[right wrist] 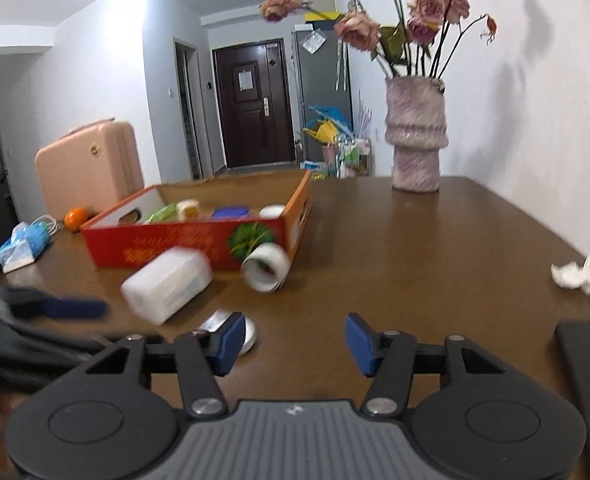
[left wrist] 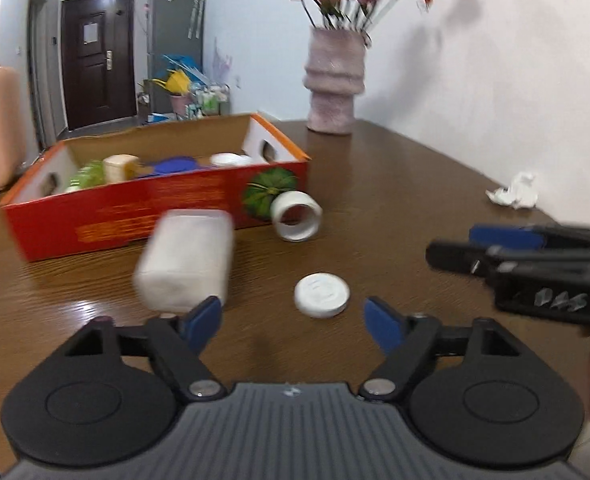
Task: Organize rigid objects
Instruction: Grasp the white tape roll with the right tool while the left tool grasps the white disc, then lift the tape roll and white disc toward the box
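Observation:
A white rectangular container (left wrist: 185, 260) lies blurred on the brown table, just ahead of my left gripper's left finger; it also shows in the right wrist view (right wrist: 167, 284). A round white lid (left wrist: 321, 294) lies flat between and ahead of my open left gripper (left wrist: 293, 322). A white tape roll (left wrist: 297, 216) lies on its side against the red cardboard box (left wrist: 135, 212), which holds several items. My right gripper (right wrist: 291, 342) is open and empty; the lid (right wrist: 249, 336) sits partly behind its left finger. The right gripper shows at the right in the left wrist view (left wrist: 475, 246).
A pink vase (left wrist: 333, 80) with dried roses stands at the table's far side. Crumpled white tissue (left wrist: 515, 194) lies near the right wall. An orange (right wrist: 75, 218) and a blue tissue pack (right wrist: 23, 246) lie left of the box. A dark flat object (right wrist: 587, 380) lies at right.

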Tool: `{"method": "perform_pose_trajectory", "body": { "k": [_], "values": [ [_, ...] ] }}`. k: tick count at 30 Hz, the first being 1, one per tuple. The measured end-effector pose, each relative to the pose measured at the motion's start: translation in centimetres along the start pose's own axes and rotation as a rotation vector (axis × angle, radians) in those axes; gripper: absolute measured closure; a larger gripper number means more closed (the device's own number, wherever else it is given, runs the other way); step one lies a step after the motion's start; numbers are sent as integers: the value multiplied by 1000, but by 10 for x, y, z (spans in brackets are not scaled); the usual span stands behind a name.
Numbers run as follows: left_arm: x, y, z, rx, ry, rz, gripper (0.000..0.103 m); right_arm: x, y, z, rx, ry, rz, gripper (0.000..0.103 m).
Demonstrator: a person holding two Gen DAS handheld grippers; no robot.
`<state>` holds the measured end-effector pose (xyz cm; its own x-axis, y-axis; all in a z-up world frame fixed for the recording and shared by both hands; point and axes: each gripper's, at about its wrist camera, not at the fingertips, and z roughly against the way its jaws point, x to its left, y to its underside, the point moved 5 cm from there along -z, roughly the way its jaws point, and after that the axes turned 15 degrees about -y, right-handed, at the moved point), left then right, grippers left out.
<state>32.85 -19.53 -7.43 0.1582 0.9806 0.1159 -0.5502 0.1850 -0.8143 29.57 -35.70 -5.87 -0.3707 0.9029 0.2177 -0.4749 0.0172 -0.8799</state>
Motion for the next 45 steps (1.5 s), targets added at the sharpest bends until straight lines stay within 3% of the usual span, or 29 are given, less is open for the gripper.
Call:
{"method": "perform_pose_trajectory", "body": {
  "k": [2, 6, 8, 14, 17, 20, 25, 27, 32, 36, 45],
  "values": [
    [-13, -4, -18, -8, -33, -15, 27, -10, -6, -3, 7, -3, -3, 48],
    [-27, -2, -47, 69, -30, 5, 38, -24, -10, -15, 35, -8, 4, 48],
    [-29, 2, -53, 52, -44, -15, 62, -29, -13, -21, 36, -20, 4, 48],
    [-20, 4, -32, -15, -43, -76, 63, -39, -29, -52, 15, -136, -88, 49],
    [7, 7, -10, -29, -73, -40, 63, -35, -37, -82, 27, -174, -125, 43],
    [42, 7, 7, -47, -156, -6, 63, -29, -43, -117, 53, -232, -185, 44],
    [96, 5, 19, -40, -273, 82, 63, -31, -44, -157, 95, -138, -213, 45],
    [115, 2, 33, -71, -294, 114, 63, -32, -40, -166, 98, -90, -207, 56],
    [156, 4, 73, -124, -331, 171, 63, -23, -37, -155, 59, -78, -232, 57],
    [177, 19, 91, -122, -335, 197, 63, 10, -29, -122, 27, -98, -199, 57],
    [210, 49, 122, -144, -253, 244, 63, 102, 7, -58, 24, -60, -59, 56]
  ]
}}
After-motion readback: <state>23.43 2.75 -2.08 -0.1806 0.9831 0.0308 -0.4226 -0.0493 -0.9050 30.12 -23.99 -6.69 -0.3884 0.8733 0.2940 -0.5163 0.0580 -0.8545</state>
